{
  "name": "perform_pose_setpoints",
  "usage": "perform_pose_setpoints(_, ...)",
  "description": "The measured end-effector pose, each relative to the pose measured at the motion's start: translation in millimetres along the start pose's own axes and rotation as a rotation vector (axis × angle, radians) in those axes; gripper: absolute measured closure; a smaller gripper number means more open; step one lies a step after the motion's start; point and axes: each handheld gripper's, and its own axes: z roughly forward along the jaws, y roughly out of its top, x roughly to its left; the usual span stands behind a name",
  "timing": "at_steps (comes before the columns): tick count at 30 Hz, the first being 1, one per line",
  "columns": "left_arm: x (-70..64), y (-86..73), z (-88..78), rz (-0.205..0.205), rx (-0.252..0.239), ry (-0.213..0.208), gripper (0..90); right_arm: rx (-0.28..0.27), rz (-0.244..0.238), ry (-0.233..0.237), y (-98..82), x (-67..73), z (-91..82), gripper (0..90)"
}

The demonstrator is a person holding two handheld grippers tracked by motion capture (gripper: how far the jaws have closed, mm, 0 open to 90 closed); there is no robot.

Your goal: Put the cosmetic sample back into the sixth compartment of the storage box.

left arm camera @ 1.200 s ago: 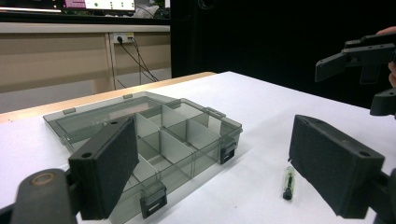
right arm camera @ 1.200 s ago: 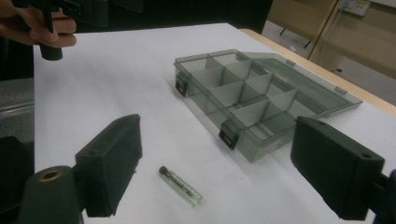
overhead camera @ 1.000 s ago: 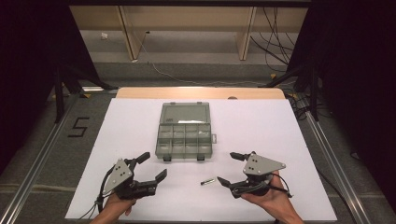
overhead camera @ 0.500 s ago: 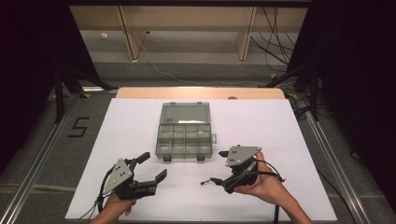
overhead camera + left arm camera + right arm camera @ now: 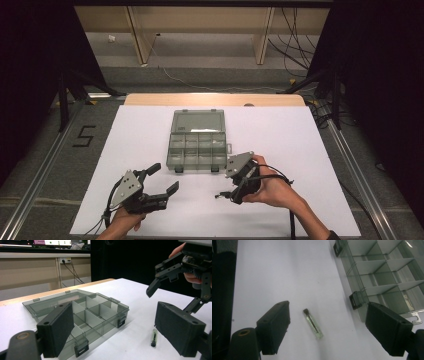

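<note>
Your right gripper [image 5: 322, 322] had just begun closing, jaws wide, the small clear tube [image 5: 313, 323] lying on the table between them, ungripped. Your left gripper [image 5: 120, 332] gaped empty; the open organizer box [image 5: 197, 145] waited unfilled, so pickup and placing remained.

The white bench [image 5: 150, 130] lies bare left and right of the open grey clear-plastic compartment box [image 5: 197, 142]. In front of the box, a small clear vial with a black cap [image 5: 312, 323] lies between bare patches.
</note>
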Motion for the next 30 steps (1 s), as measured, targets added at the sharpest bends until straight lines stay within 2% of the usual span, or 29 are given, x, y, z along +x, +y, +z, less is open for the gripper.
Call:
perform_pose_setpoints(5, -0.3, 0.0, 0.0, 0.000, -0.001, -0.003, 15.0, 0.051, -0.019, 0.033, 3.9, -1.7, 7.9, 24.3)
perform_pose_setpoints(6, -0.2, 0.0, 0.0, 0.000, -0.001, -0.003, 15.0, 0.087, -0.033, 0.043, 5.1, -1.3, 12.9, 26.1)
perform_pose_setpoints(7, -0.2, 0.0, 0.0, 0.000, -0.001, -0.003, 15.0, 0.087, -0.033, 0.043, 5.1, -1.3, 12.9, 26.1)
perform_pose_setpoints(8, -0.5, 0.0, 0.1, -0.002, -0.002, -0.003, 15.0, 0.116, -0.046, 0.067, 5.8, -1.1, 17.4, 27.7)
perform_pose_setpoints(11, -0.5, 0.1, 0.0, 0.000, -0.002, -0.003, 15.0, 0.136, -0.062, 0.079, 6.1, -1.0, 21.5, 31.1)
perform_pose_setpoints(13, -0.3, 0.0, 0.1, -0.001, -0.003, -0.004, 15.0, 0.177, -0.064, 0.078, 6.2, -2.0, 25.3, 34.3)
perform_pose_setpoints(14, -0.2, 0.1, 0.1, 0.000, -0.003, -0.004, 15.0, 0.181, -0.083, 0.076, 6.2, -3.9, 27.2, 35.3)
perform_pose_setpoints(19, -0.2, 0.1, 0.1, -0.001, -0.005, -0.005, 15.0, 0.209, -0.089, 0.094, 6.2, -6.9, 36.7, 37.8)
perform_pose_setpoints(20, -0.3, 0.1, 0.1, -0.003, -0.005, -0.006, 15.0, 0.215, -0.105, 0.097, 5.9, -8.2, 38.6, 38.1)
perform_pose_setpoints(23, -0.3, 0.1, 0.1, -0.003, -0.005, -0.006, 15.0, 0.229, -0.108, 0.106, 5.8, -8.5, 41.1, 39.7)
perform_pose_setpoints(24, -0.2, 0.1, 0.1, -0.001, -0.005, -0.006, 15.0, 0.239, -0.102, 0.131, 5.5, -8.3, 43.3, 42.9)
perform_pose_setpoints(30, -0.4, 0.1, 0.1, -0.003, -0.006, -0.007, 15.1, 0.264, -0.113, 0.141, 5.0, -8.0, 48.1, 48.5)
